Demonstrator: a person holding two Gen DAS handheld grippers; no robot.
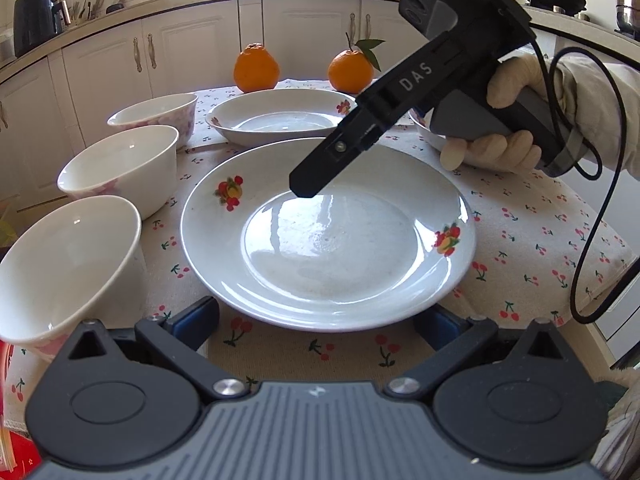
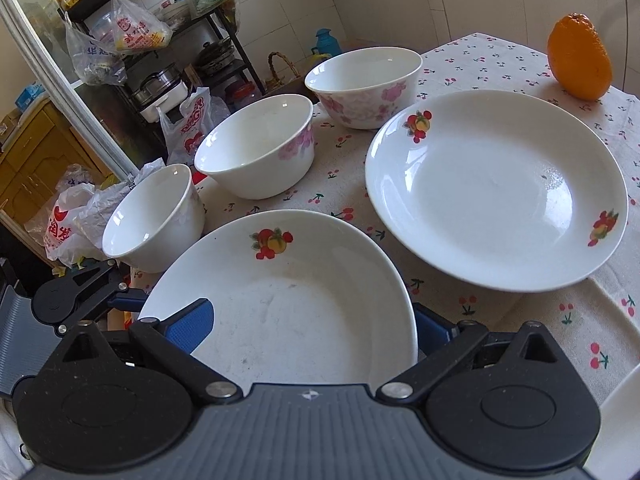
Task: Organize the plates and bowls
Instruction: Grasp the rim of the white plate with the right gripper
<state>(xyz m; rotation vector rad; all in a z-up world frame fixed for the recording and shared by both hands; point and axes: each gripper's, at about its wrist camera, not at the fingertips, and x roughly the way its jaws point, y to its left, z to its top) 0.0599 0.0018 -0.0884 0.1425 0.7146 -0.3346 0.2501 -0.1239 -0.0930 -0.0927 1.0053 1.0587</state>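
Note:
A white fruit-print plate (image 1: 328,236) lies on the cherry tablecloth in front of my left gripper (image 1: 316,326). That gripper is open, its blue pads (image 1: 196,320) wide apart at the plate's near rim. My right gripper (image 1: 304,186) hovers over this plate; in the right wrist view it (image 2: 312,326) is open, with the near plate (image 2: 288,296) between its pads (image 2: 192,322). A second plate (image 2: 496,188) lies beyond. Three white bowls (image 2: 156,220) (image 2: 256,148) (image 2: 364,86) stand in a row on the left.
Two oranges (image 1: 256,68) (image 1: 350,70) sit at the table's far edge. Another white dish (image 1: 430,130) is partly hidden behind the right hand. Cabinets and a counter lie beyond. Plastic bags and shelves (image 2: 132,36) stand off the table's left side.

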